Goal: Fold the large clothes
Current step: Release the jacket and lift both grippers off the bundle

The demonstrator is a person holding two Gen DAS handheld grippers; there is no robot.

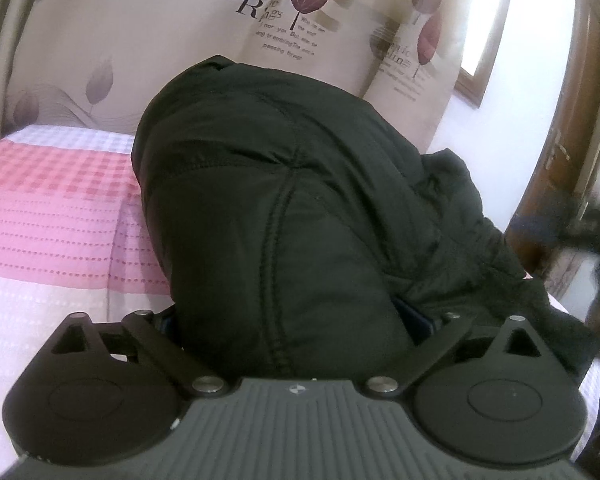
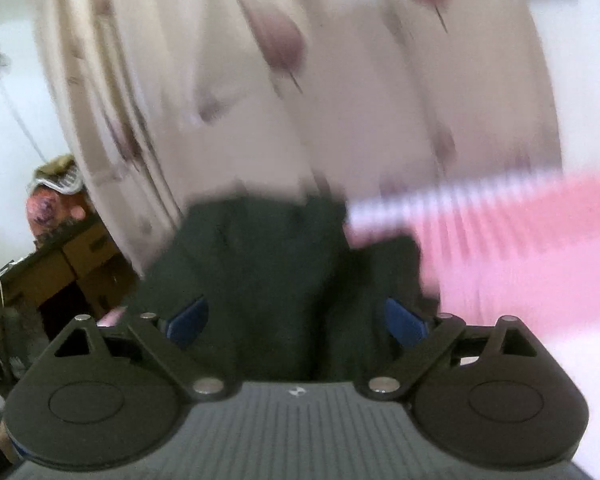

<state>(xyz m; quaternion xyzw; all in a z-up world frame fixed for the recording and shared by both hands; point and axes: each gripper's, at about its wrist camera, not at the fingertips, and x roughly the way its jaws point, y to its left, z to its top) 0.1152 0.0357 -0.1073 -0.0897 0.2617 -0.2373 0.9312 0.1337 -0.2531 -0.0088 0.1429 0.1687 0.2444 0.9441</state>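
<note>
A large black padded jacket (image 1: pixel 292 200) lies bunched on the pink and white bed (image 1: pixel 52 208). In the left wrist view its bulk fills the space between my left gripper's fingers, which are almost fully hidden; the left gripper (image 1: pixel 292 320) holds jacket fabric. In the right wrist view, heavily blurred, the jacket (image 2: pixel 260 264) sits between the blue fingertips (image 2: pixel 188 320) of my right gripper (image 2: pixel 296 320), which are set wide apart around thick fabric.
A beige curtain with leaf prints (image 1: pixel 260 32) hangs behind the bed. A wooden door (image 1: pixel 560 160) stands at the right. In the right wrist view, cardboard boxes and clutter (image 2: pixel 72 256) sit at the left, and the pink bedsheet (image 2: pixel 520 248) is at the right.
</note>
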